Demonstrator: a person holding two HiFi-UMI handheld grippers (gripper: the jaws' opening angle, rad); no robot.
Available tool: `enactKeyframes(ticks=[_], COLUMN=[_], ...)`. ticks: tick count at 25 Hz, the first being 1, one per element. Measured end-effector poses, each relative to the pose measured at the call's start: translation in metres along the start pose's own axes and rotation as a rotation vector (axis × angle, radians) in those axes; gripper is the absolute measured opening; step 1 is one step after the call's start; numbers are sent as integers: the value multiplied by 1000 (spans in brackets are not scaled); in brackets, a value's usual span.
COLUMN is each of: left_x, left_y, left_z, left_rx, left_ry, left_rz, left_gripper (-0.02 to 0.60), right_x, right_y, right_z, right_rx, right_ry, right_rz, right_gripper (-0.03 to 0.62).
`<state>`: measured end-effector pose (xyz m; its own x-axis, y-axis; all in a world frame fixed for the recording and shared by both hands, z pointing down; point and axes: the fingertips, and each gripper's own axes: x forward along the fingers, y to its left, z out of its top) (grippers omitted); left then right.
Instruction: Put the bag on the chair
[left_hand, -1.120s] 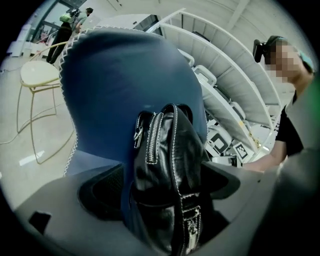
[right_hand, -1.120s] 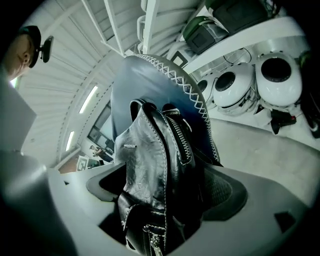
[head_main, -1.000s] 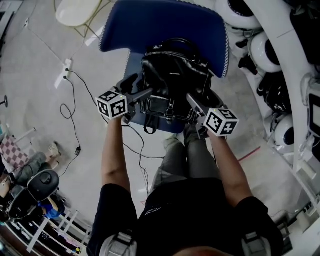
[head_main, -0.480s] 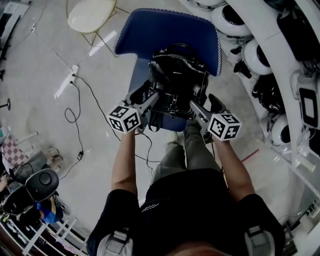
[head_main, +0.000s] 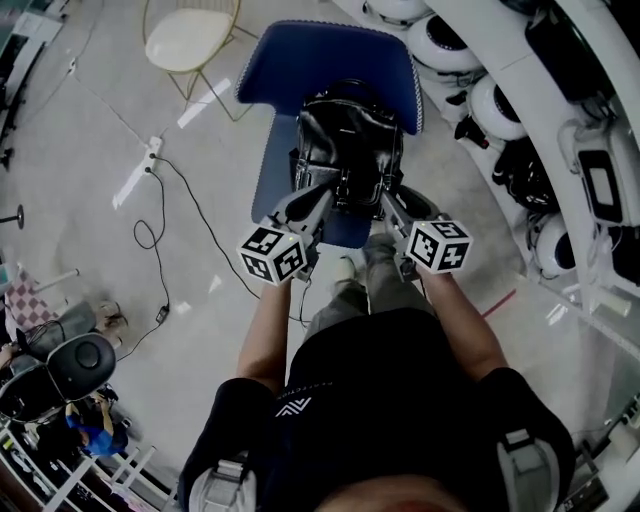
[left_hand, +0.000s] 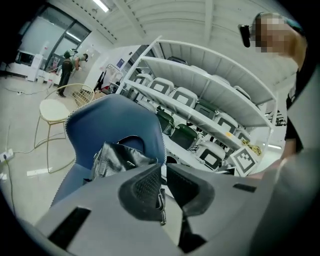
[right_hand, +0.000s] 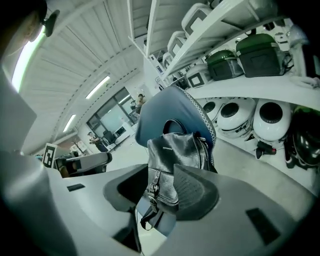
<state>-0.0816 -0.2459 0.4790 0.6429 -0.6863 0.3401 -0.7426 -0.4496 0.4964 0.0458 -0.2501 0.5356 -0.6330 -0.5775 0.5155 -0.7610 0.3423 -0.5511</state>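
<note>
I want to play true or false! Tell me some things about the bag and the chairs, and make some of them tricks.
1. The black bag sits on the blue chair. True.
2. The bag is lying flat on its side. False: it stands upright against the chair's back.
3. A pale chair with a round seat stands near the blue one. True.
4. There are no cables anywhere. False: a dark cable snakes across the floor.
</note>
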Motion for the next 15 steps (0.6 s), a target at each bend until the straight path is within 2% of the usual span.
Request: enactKeyframes(ticks=[1,2,5,12,15], left_x=[-3,-6,-16,-39,-45], left_y=[-6,-11,-20,-38,-46], left_z=[-1,-2,-13,-34,-37], left_rx=[-2,-5,-5,15,6], left_ry=[-1,2,49,133,138], left_rz=[5,12,57,128,149], left_gripper=[38,37,35,28,26], right_x=[-4,-8,-17,-43,-53], right_y=[3,6,18,46,53], right_z=[1,2,6,-4,-15], right_rx=[-8,-17,-39,-77,-96], right_ry=[-3,-5,-22,-24,-17], right_rz=[-5,-8,1,13,5], right_gripper=[162,111,77,57,54])
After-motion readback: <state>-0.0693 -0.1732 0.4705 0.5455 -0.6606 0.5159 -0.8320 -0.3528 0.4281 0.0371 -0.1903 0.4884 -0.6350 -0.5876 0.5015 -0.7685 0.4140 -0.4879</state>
